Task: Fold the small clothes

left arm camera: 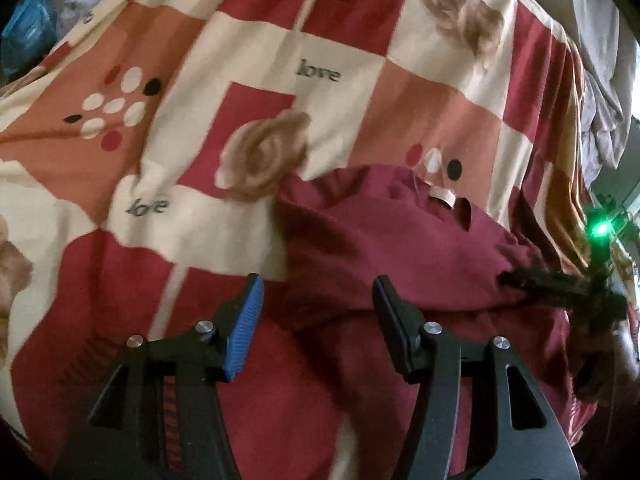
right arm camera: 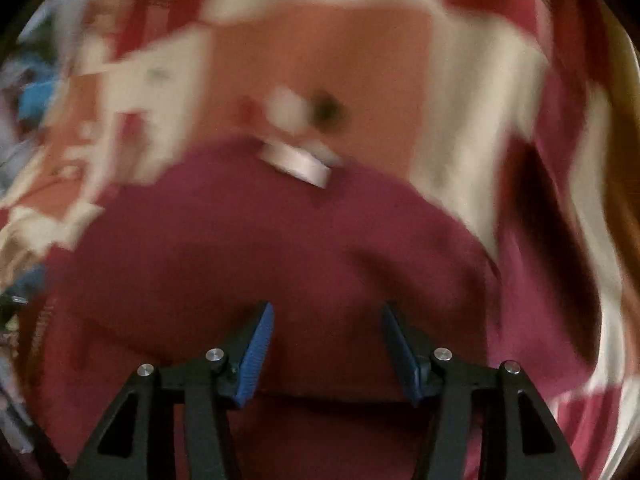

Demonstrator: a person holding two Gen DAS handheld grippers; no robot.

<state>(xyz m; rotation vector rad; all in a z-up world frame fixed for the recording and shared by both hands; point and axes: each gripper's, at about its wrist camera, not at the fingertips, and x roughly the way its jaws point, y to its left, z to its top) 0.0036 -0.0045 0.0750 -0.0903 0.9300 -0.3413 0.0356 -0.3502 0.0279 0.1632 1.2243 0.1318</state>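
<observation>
Patchwork red-cream bedsheet fills both views. Maroon garment lies on it, 4 o'clock in left view, centre-to-6 in right view, white neck label at 12 of the cloth. Left gripper fingers spread, empty, over the garment's near-left edge. Right gripper also released, nothing held; view blurred. Step looks like pre-fold reach; next needs pinching an edge or corner.

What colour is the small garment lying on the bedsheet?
Dark maroon garment, with a pale label at its neckline; clearest in the left wrist view.
</observation>
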